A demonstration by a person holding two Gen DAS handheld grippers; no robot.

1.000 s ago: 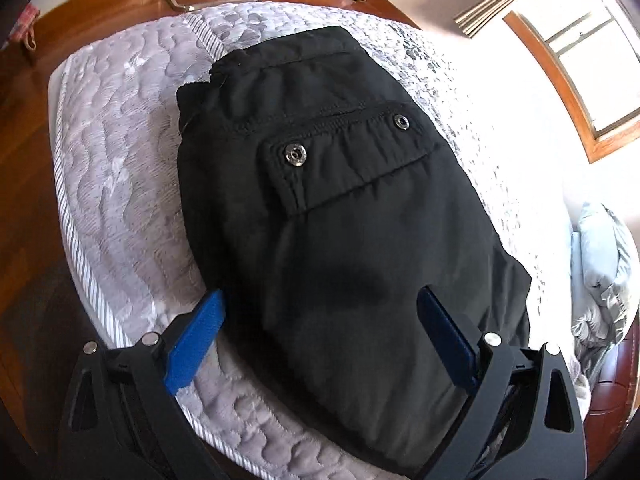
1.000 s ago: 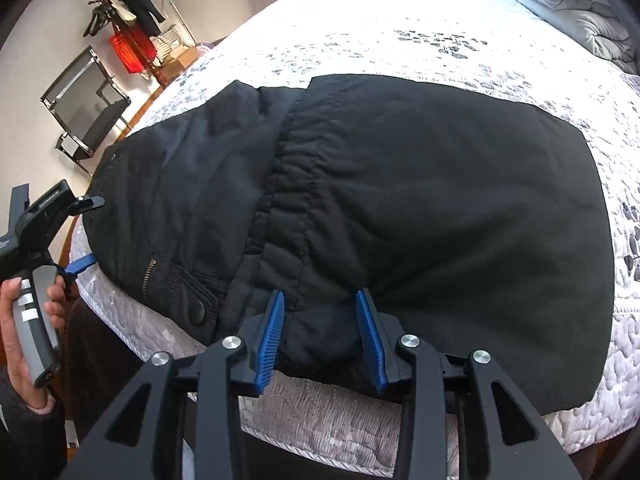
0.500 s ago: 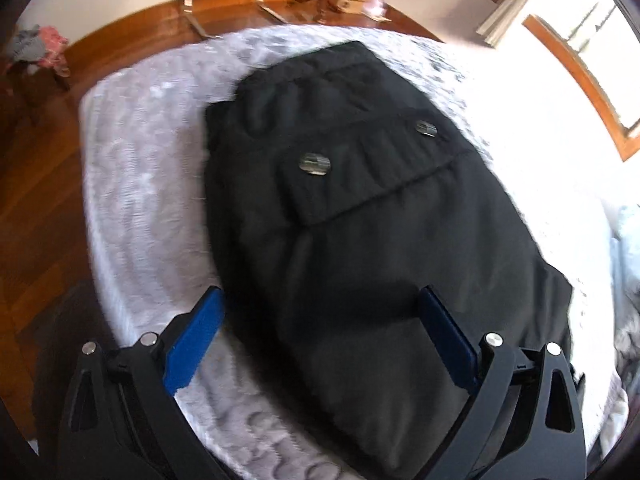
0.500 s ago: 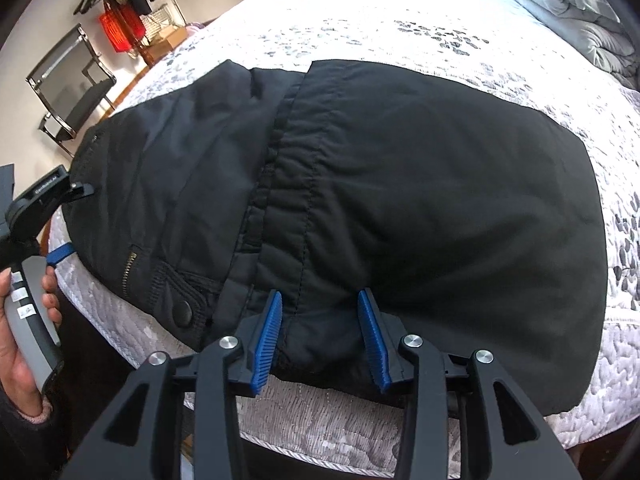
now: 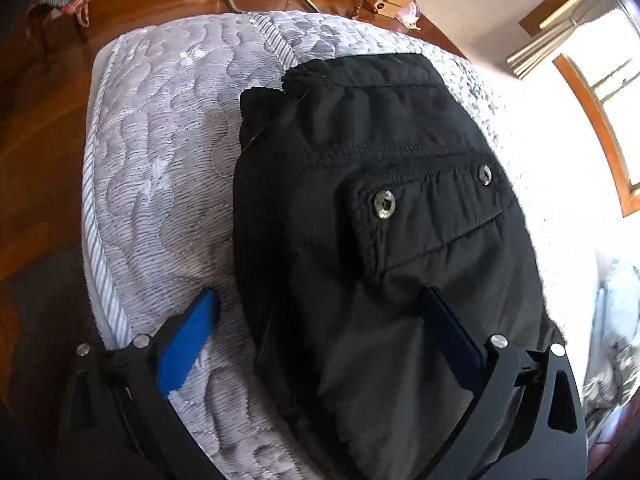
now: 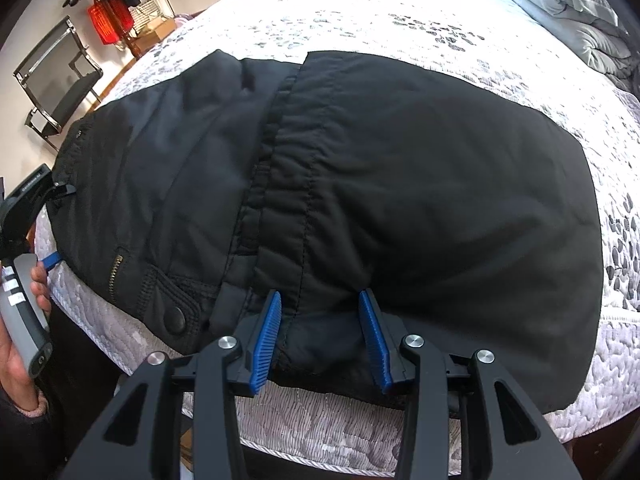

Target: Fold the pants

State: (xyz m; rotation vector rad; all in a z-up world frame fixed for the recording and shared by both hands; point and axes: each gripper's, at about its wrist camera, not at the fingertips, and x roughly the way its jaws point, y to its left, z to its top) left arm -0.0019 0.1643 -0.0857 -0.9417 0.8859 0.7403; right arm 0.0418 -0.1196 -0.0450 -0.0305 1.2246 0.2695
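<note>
One pair of black pants (image 6: 360,184) lay folded on the quilted mattress (image 5: 160,152), close to its near corner and edge. Two grippers were present, each carried in one hand.

The left wrist view showed a flapped pocket (image 5: 432,220) with two metal snaps (image 5: 384,205), counted, and beyond the bed a wooden floor (image 5: 48,128) and a window (image 5: 608,92) at the right. None of these appeared in the right wrist view. That view instead showed one zipper (image 6: 117,266) and one dark snap button (image 6: 174,319) near the near-left edge of the garment, a seam line running across the cloth, one chair (image 6: 56,92) by the wall, something red (image 6: 109,20) hanging on a stand, and folded bedding (image 6: 576,12) at the far right. It also showed the person's left hand (image 6: 24,312) on the grey handle of the left gripper (image 6: 50,258) at the pants' left end.

The left gripper (image 5: 320,312) stood wide open: one blue finger over bare mattress, the other over the cloth, gripping nothing. Whether either pad touched could not be determined.

The right gripper (image 6: 320,320) was partly open, its two blue fingers (image 6: 267,340) straddling a bulge of cloth at the near edge. Whether the pads pressed on it could not be determined.
</note>
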